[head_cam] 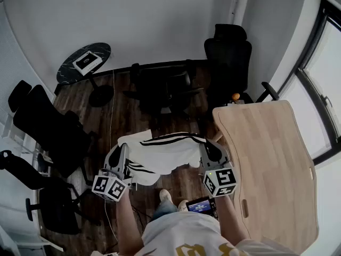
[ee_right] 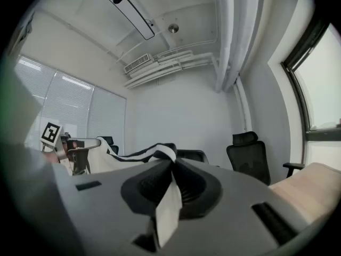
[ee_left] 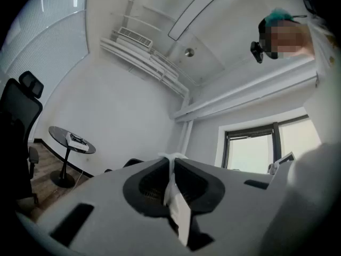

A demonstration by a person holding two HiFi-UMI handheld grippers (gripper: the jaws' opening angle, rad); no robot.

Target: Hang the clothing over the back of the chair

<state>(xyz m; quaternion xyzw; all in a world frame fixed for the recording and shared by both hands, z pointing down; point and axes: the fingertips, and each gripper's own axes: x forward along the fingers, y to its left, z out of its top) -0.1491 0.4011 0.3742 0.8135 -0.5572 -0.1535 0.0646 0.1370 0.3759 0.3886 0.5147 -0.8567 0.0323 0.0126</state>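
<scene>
In the lower middle of the head view the left forearm (head_cam: 126,223) and right forearm (head_cam: 233,220) reach forward side by side. The left gripper (head_cam: 119,154) sits at lower left and the right gripper (head_cam: 211,151) at lower right, about level with each other and well apart. Each gripper's jaws are pressed together on a thin fold of the white garment (head_cam: 165,154)

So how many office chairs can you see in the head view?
4 black office chairs: a high-backed chair by the far wall, a centre chair beyond the held striped garment, a left chair, and a lower-left chair. More may hide behind the desk.
</scene>
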